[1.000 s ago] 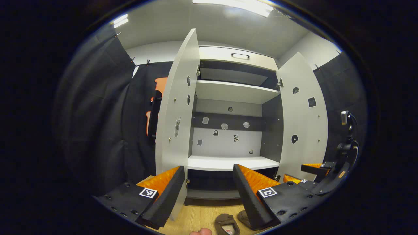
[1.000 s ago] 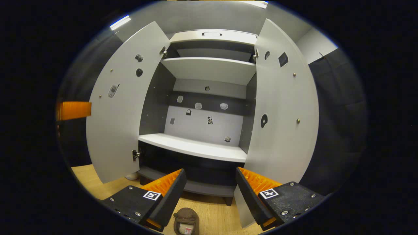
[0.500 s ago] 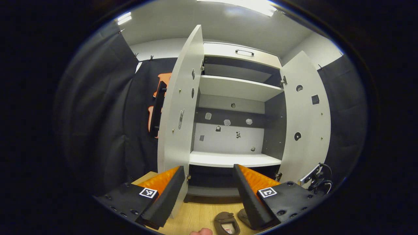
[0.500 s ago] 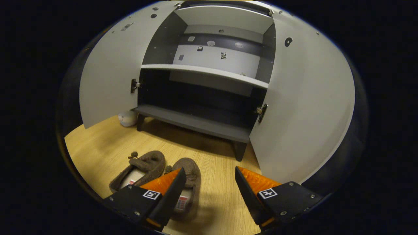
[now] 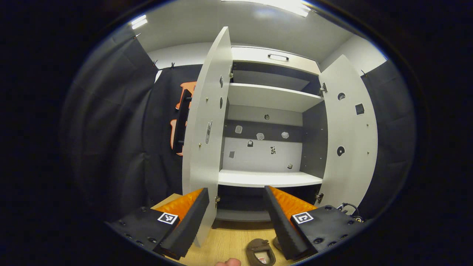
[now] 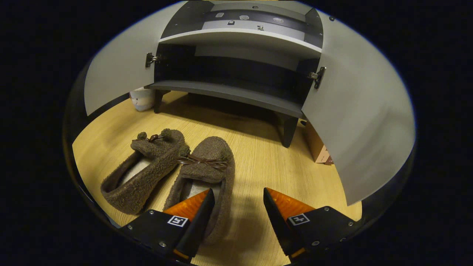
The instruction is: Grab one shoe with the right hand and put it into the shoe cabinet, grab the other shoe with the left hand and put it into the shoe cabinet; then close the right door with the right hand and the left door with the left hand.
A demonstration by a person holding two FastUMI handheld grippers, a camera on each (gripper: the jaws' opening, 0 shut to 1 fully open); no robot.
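**Right gripper view: fingers over the near shoe, grasp not yet made**

Right gripper view looks down at the wooden floor (image 6: pixel 258 155). The right gripper (image 6: pixel 236 207) has its fingers spread wide, holding nothing. Two brown fuzzy shoes lie side by side, touching near the toes, in front of the shoe cabinet (image 6: pixel 229 92). The right shoe (image 6: pixel 208 162), with a bow, sits partly under the gripper's left-hand finger; the left shoe (image 6: pixel 147 166) lies beside it, tilted away.

Judgement: step in hand is the first grasp. One finger should go inside the shoe opening and the other outside the side wall, clear of the neighbouring shoe. The fuzzy upper probably gives, so a grip low on the wall near the heel should hold better. Both doors stand open, and the dark bottom shelf is free to receive it.

Left gripper (image 5: pixel 236 207) waits with fingers wide, empty, facing the cabinet; a shoe (image 5: pixel 261 253) shows below it.
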